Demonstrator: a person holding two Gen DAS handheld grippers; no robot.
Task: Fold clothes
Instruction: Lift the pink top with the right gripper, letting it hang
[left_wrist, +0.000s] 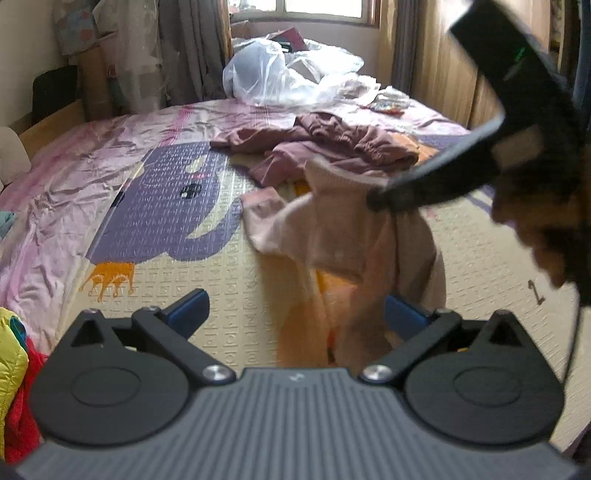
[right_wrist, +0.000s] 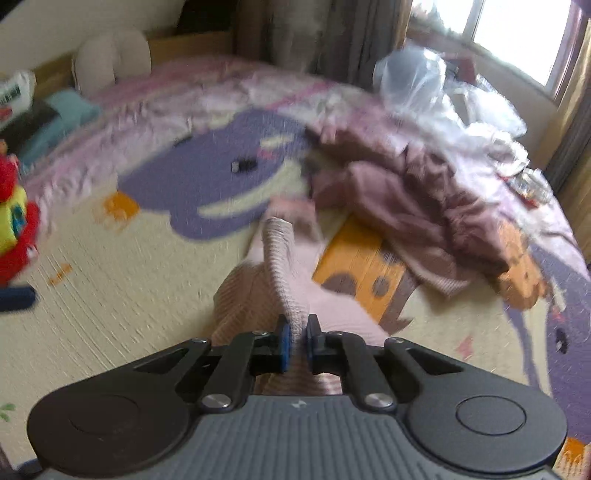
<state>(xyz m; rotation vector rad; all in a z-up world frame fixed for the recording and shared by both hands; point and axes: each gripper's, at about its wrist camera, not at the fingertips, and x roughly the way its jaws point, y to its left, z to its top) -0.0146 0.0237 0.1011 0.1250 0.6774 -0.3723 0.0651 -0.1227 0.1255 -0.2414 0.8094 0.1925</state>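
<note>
A pale pink knitted garment (left_wrist: 343, 236) lies on the bed's patterned mat, part of it lifted. In the right wrist view my right gripper (right_wrist: 297, 332) is shut on a ribbed edge of this pink garment (right_wrist: 280, 258), the blue pads pinching the cloth. From the left wrist view that right gripper (left_wrist: 380, 199) reaches in from the upper right and holds the cloth up. My left gripper (left_wrist: 295, 314) stands wide open low over the mat, the hanging cloth just ahead of its right finger. A crumpled mauve garment (left_wrist: 325, 147) lies behind.
White plastic bags (left_wrist: 273, 74) are piled at the far end of the bed by the window. A pink sheet (left_wrist: 55, 206) covers the left side. Red and yellow clothes (left_wrist: 14, 369) sit at the near left edge. A person's hand (left_wrist: 535, 221) holds the right gripper.
</note>
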